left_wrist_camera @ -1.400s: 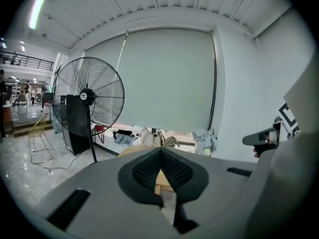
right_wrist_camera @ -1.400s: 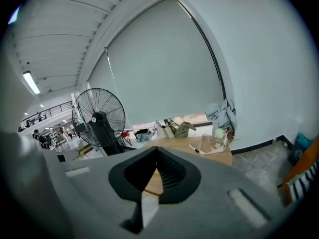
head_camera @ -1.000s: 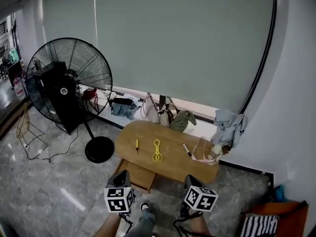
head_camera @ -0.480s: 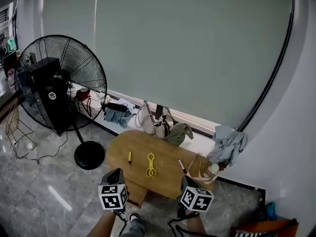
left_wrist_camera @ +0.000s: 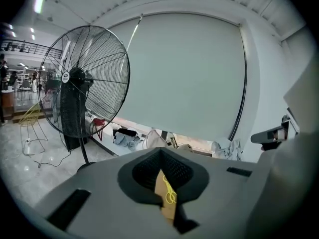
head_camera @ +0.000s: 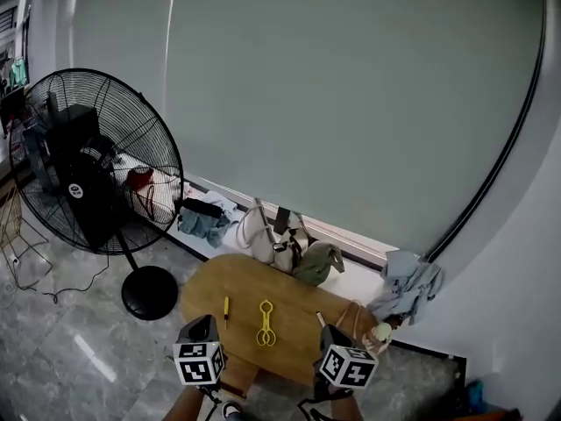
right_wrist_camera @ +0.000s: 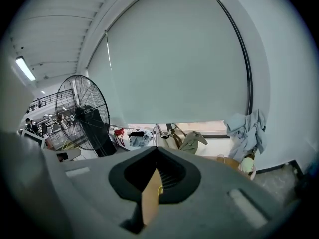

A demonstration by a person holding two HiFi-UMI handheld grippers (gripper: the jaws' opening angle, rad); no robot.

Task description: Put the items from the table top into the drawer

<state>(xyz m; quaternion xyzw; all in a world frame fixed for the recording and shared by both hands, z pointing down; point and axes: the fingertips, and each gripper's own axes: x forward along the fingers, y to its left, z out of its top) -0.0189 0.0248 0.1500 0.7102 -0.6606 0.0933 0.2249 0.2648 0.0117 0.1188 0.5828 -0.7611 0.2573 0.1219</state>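
Observation:
An oval wooden table point(head_camera: 289, 305) stands ahead of me. On its top lie a yellow pen point(head_camera: 225, 306), a yellow scissor-shaped clip point(head_camera: 265, 321), a black-and-white marker point(head_camera: 321, 320) and a pink cord with a small bottle point(head_camera: 366, 324). The open wooden drawer point(head_camera: 238, 375) juts out under the table's near edge. My left gripper point(head_camera: 202, 324) and right gripper point(head_camera: 326, 331) hover short of that edge, both shut and empty. Through the slit of the left gripper point(left_wrist_camera: 161, 153) the clip point(left_wrist_camera: 168, 193) shows. The right gripper point(right_wrist_camera: 157, 152) points at the tabletop too.
A big black pedestal fan point(head_camera: 96, 160) stands left of the table, its round base point(head_camera: 149, 292) on the marble floor. Bags and clothes point(head_camera: 280, 239) lie on the ledge behind the table. A blue cloth point(head_camera: 408, 283) hangs at the right by the wall.
Both grippers have moved forward toward the table, which now sits lower in the head view and closer to them. The jaws stay shut.

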